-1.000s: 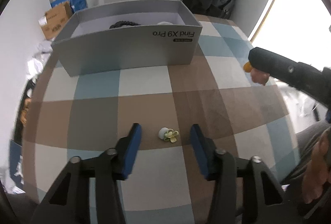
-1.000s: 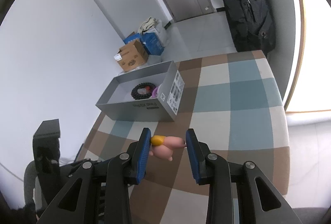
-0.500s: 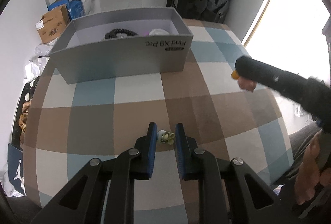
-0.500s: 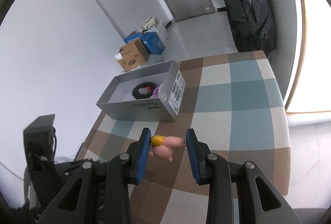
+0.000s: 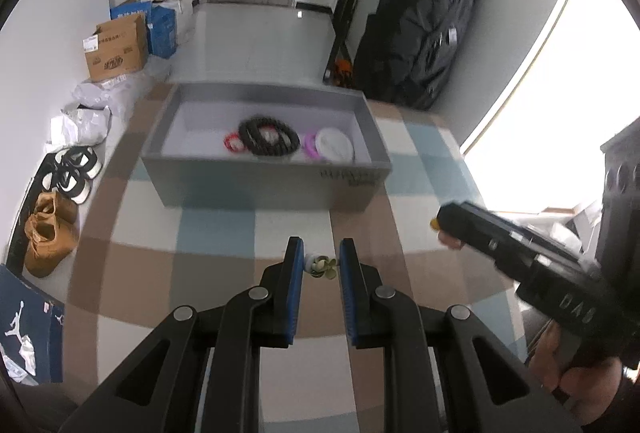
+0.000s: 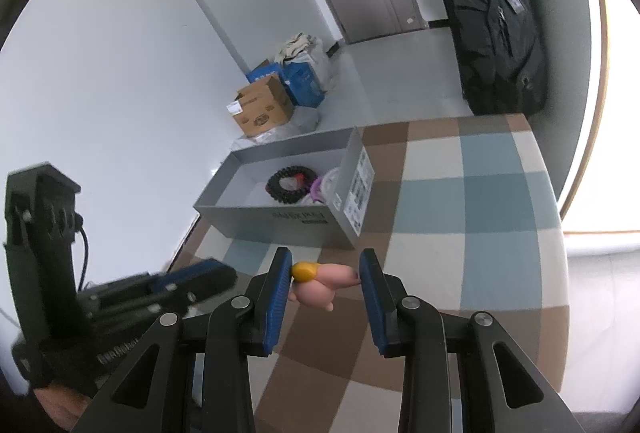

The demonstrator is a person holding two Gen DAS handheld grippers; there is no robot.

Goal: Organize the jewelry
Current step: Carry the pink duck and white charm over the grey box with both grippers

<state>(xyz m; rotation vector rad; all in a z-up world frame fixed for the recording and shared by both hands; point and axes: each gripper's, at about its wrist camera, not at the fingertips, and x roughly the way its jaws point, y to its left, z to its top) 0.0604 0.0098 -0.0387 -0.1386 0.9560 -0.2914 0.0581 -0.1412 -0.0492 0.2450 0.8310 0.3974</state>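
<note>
A tiny white and yellow-green flower trinket is pinched between the blue pads of the left gripper, whose jaws have just been closing down to a narrow gap, over the checked tablecloth. A pink figure with an orange tip is clamped in the right gripper, held partly open around it. The grey box sits further back on the cloth, with a black beaded bracelet, a red ring and 2 pale round pieces seen inside.
</note>
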